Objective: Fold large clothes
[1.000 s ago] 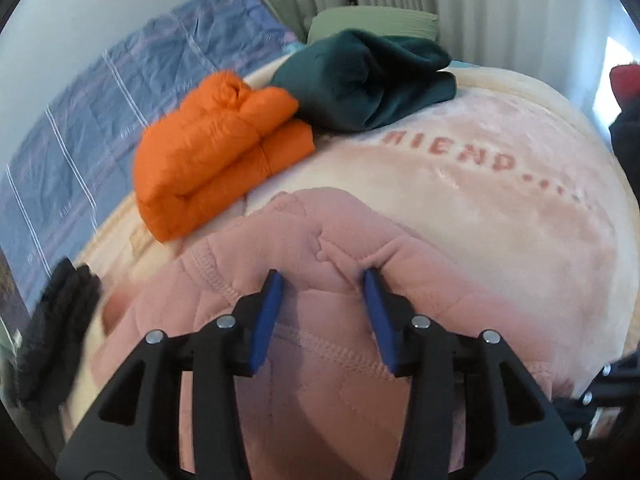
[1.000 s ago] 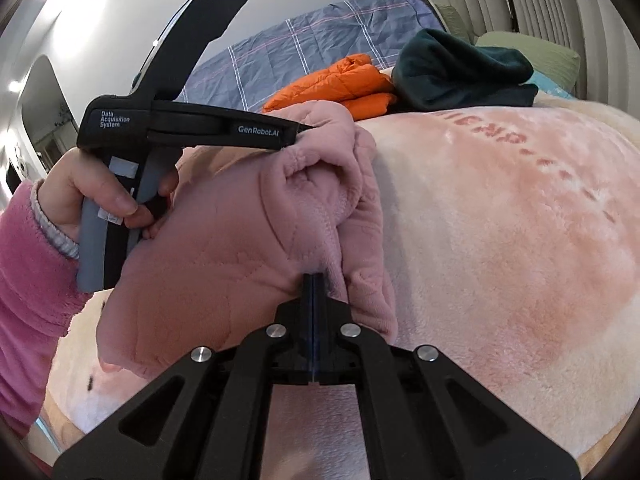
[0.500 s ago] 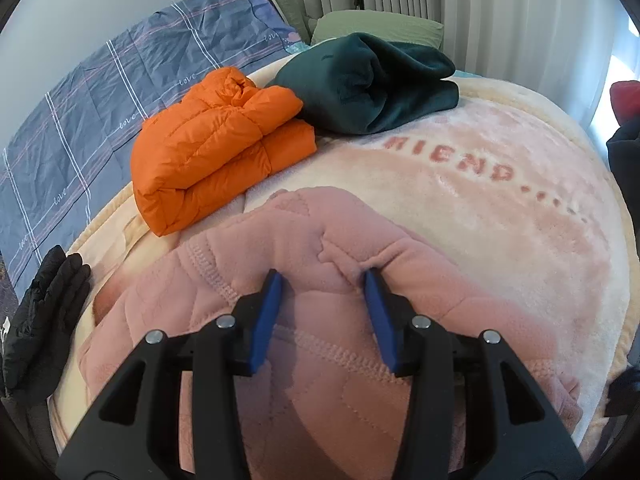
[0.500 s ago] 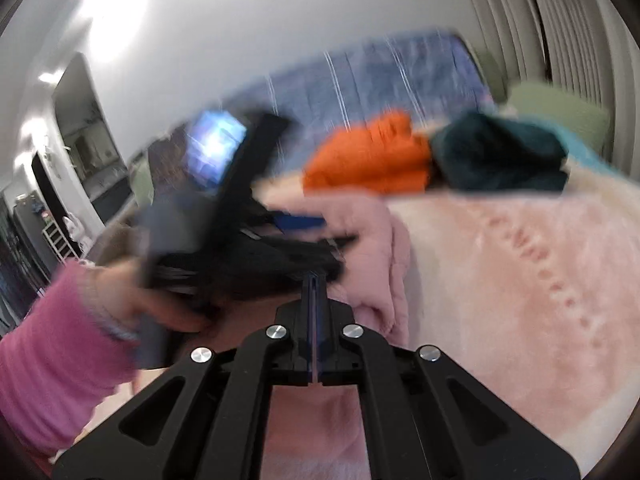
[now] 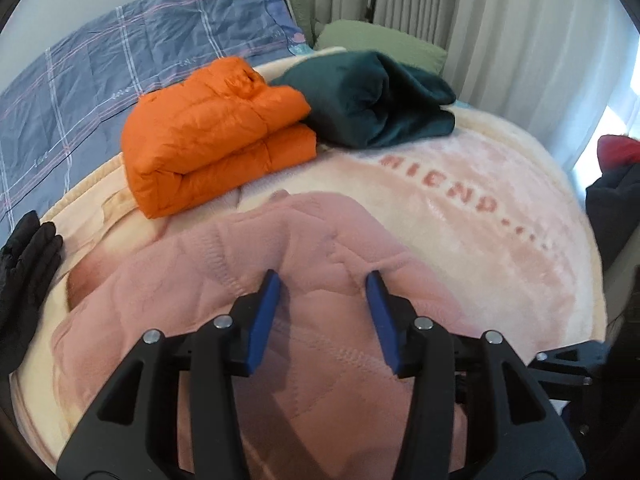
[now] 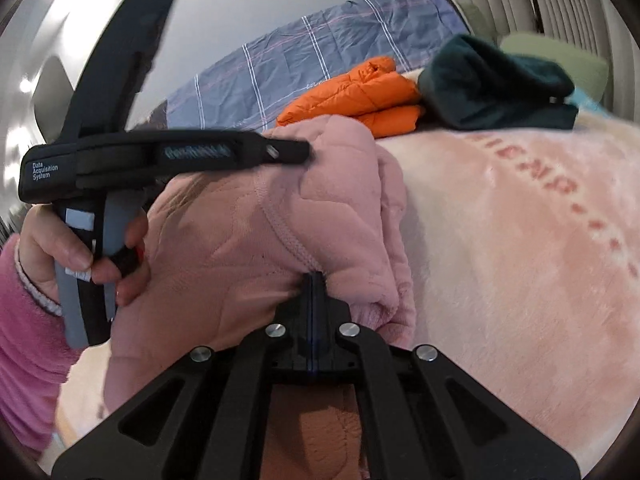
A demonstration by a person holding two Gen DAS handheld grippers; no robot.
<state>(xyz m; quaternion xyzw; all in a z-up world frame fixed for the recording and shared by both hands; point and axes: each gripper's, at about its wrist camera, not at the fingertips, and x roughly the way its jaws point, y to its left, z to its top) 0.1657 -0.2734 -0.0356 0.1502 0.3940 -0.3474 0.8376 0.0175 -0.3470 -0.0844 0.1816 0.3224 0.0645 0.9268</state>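
Observation:
A pink quilted fleece garment (image 5: pixel 256 264) lies bunched on the pale pink blanket (image 5: pixel 460 184) on the bed. My left gripper (image 5: pixel 322 282) is open, its blue pads resting on top of the garment with a fold between them. In the right wrist view the garment (image 6: pixel 248 240) is a thick folded bundle. My right gripper (image 6: pixel 314 280) is shut on the garment's lower edge. The left gripper's body (image 6: pixel 160 156), held by a hand, lies across the top of the bundle.
A folded orange puffer jacket (image 5: pixel 212 136) and a folded dark green garment (image 5: pixel 372 100) lie at the far side of the blanket. A blue checked quilt (image 5: pixel 120 64) is at the left. A black glove (image 5: pixel 24 256) lies at the left edge. Dark clothes (image 5: pixel 612 200) are at the right.
The left wrist view has risen and pulled back slightly, jaws still open over the garment. The right gripper swung and blurred half a second ago and is back low against the bundle, still shut.

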